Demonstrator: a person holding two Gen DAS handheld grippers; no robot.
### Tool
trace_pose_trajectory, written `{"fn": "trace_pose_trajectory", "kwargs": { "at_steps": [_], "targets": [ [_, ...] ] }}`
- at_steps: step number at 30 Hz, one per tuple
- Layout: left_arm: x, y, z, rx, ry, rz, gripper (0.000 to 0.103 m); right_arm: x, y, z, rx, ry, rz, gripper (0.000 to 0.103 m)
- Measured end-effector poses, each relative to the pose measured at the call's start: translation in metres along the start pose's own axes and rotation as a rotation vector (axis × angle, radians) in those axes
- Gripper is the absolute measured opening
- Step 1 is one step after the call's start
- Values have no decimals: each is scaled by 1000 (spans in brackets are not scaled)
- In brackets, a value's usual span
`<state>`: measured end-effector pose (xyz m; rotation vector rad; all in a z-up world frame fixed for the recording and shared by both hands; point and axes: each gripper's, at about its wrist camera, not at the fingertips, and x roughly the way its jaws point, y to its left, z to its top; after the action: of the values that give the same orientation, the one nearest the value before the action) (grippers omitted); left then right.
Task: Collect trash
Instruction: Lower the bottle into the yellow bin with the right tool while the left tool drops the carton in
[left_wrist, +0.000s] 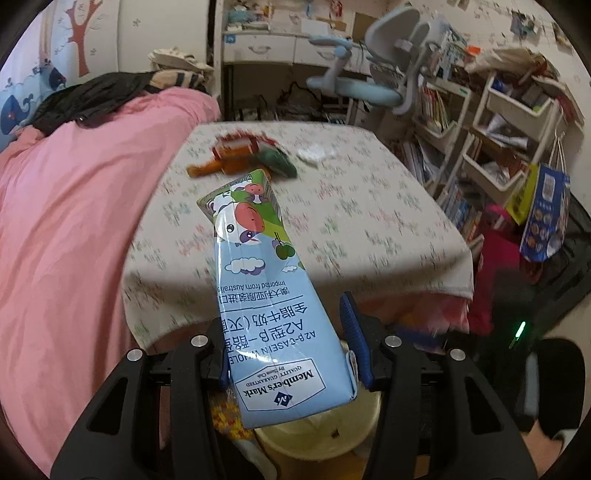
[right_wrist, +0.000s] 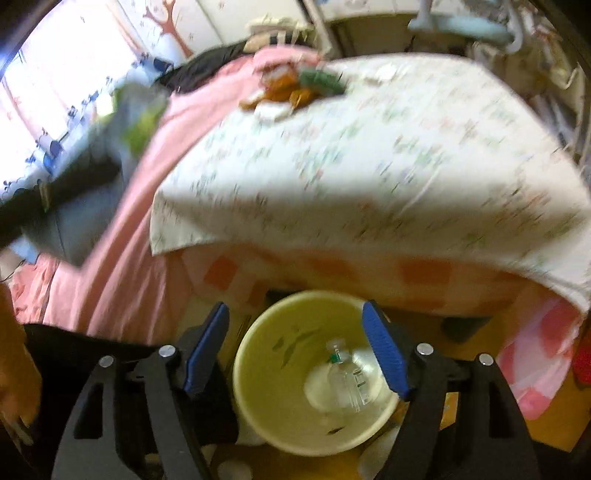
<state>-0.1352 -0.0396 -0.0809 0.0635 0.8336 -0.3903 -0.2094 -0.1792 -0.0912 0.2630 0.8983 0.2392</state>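
- The left gripper (left_wrist: 291, 343) pinches a light-blue milk carton (left_wrist: 267, 295); its blue pads press on both sides of the carton's lower part.
- The carton stands between the jaws, a little tilted, and its green printed top points away from the camera toward the table (left_wrist: 369, 221).
- Under the carton, close to the camera, a pale yellow bin (left_wrist: 321, 439) is partly visible; the carton's bottom end hangs over its rim.
- The right gripper (right_wrist: 299, 354) has its jaws spread wide, and nothing is between the pads.
- In the right wrist view the bin (right_wrist: 258, 387) lies directly below the open jaws, in front of the table's near edge (right_wrist: 369, 236).
- Inside the bin a clear plastic bottle (right_wrist: 347, 376) with a green ring at the neck lies on the bottom.
- On the far side of the table, red, orange and green wrappers (left_wrist: 243, 155) lie in a small heap; beside them is a white crumpled piece (left_wrist: 314, 153), perhaps a tissue, but the blur does not allow to be sure.
- A pink blanket (left_wrist: 66, 221) lies left of the table.
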Motion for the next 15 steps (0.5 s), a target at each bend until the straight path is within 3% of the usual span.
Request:
{"fn": "trace_pose_trajectory", "kwargs": {
  "at_steps": [6,10,11,12,15],
  "targets": [
    [12,-20,-34,35,119,-24,47,-25,-12,9,37,-124,-54,77],
    [30,-30,-57,63,256,-59,48,-26,-17,11,62,-144,-62,79],
    [34,-32,-63,71,283,-57,53,-26,-16,11,63,-147,-62,79],
    [36,-33,-65,73,296,-55,65,-26,-17,11,65,-152,-61,79],
    [40,-35,-70,81,314,-44,79,-29,-18,11,72,-164,-60,80]
  ]
}}
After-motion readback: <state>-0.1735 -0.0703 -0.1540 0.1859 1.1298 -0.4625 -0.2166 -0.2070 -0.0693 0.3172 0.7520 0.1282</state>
